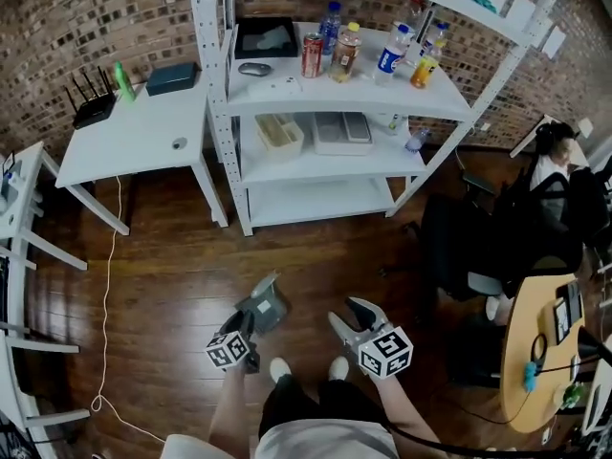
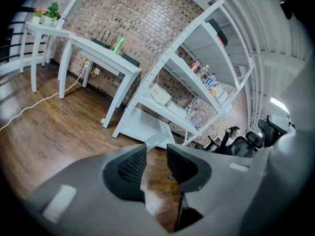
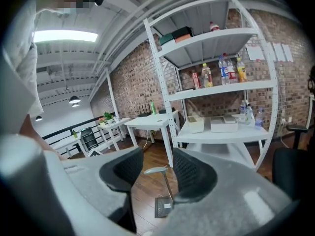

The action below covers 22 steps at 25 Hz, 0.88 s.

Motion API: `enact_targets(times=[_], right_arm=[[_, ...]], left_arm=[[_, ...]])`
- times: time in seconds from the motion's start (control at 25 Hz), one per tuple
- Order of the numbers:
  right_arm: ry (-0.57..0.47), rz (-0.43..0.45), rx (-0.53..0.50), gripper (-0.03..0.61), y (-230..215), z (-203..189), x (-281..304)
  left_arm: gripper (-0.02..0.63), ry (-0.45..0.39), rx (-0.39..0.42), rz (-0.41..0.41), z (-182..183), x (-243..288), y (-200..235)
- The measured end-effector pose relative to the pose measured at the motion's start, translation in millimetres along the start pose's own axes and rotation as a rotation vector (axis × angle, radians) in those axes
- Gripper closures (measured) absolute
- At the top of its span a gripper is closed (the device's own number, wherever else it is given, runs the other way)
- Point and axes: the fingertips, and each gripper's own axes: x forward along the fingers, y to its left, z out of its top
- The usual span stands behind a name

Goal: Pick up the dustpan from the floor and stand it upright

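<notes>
A gray dustpan (image 3: 165, 208) stands upright on the wooden floor (image 1: 172, 275), pan down and its long handle rising straight. It is in the open stretch between the foot of a white shelving rack (image 1: 222, 113) and the person's white shoes (image 1: 279, 369).

The left gripper (image 1: 252, 325) is held just beside the dustpan, its jaws a narrow gap apart with nothing between the pads (its own view shows only floorboards in the gap, and the top of the handle just beyond the tips). From the head view it cannot be told whether this gripper touches the dustpan.

The right gripper (image 1: 354, 316) is on the dustpan's other side and a little apart from it. Its jaws are likewise parted and it holds nothing. Its view shows the standing dustpan through the gap, farther off and clear of the pads.

The rack's upper shelf carries a red can (image 1: 312, 54) and several bottles (image 1: 392, 51), and the shelf below holds a cream bin (image 1: 279, 132) near its left edge. A white table (image 1: 134, 142) stands at the rack's left side against the brick wall (image 1: 57, 27). On it a black router (image 1: 91, 103) sits at the back-left corner and a green bottle (image 1: 124, 82) along the back edge. A white cable (image 1: 107, 275) hangs from the table and trails across the floor. A dark office chair (image 1: 478, 247) sits on the floor to the right of the rack.
</notes>
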Motion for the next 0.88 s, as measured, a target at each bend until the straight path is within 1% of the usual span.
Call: enact_targets(times=[0.08,0.12,0.16,0.2,0.24,0.28,0.32,0.36,0.4,0.44,0.48,0.56,0.6,0.64,0.68,0.76,0.8,0.88], right_arm=[[-0.012,0.045,-0.018,0.402,11,2,-13],[-0.015,0.083,-0.038,0.402,18,1,-20],[-0.021,0.137,-0.075,0.402,29,0,-28],[-0.034,0.202,-0.134,0.389,42,-1,-36],[-0.050,0.265,-0.207,0.334,58,-2,-45],[-0.069,0.314,-0.281,0.282,74,-1,-55],[-0.094,0.344,-0.342,0.250,89,-1,-69],[-0.125,0.355,-0.383,0.211,103,0,-86],[-0.158,0.348,-0.407,0.194,112,1,-103],[-0.187,0.329,-0.422,0.192,114,2,-120],[-0.202,0.300,-0.433,0.190,111,1,-138],[-0.188,0.233,-0.443,0.190,93,-14,-179],[-0.171,0.203,-0.432,0.190,82,-25,-198],[-0.163,0.178,-0.413,0.190,72,-34,-215],[-0.167,0.157,-0.393,0.190,62,-35,-230],[-0.214,0.119,-0.380,0.190,47,-20,-255],[-0.246,0.100,-0.388,0.190,43,-8,-266],[-0.310,0.068,-0.405,0.190,41,19,-285]], left_arm=[[0.457,-0.071,0.034,0.006,9,-24,-23],[0.454,-0.109,0.058,0.010,12,-38,-38],[0.442,-0.147,0.090,0.015,15,-52,-54],[0.434,-0.183,0.138,0.023,17,-67,-72],[0.426,-0.214,0.211,0.037,18,-82,-91],[0.423,-0.237,0.312,0.055,18,-99,-112],[0.409,-0.258,0.428,0.074,15,-118,-135],[0.393,-0.284,0.533,0.089,13,-138,-159],[0.382,-0.325,0.600,0.101,12,-159,-183],[0.371,-0.376,0.625,0.111,12,-178,-206],[0.362,-0.431,0.617,0.126,11,-196,-229],[0.344,-0.514,0.555,0.165,-9,-233,-269],[0.342,-0.531,0.528,0.185,-26,-250,-285],[0.342,-0.530,0.519,0.199,-43,-264,-297],[0.344,-0.511,0.533,0.206,-58,-273,-308],[0.344,-0.466,0.597,0.200,-76,-281,-330],[0.342,-0.464,0.622,0.191,-78,-285,-341],[0.333,-0.509,0.636,0.167,-71,-297,-361]])
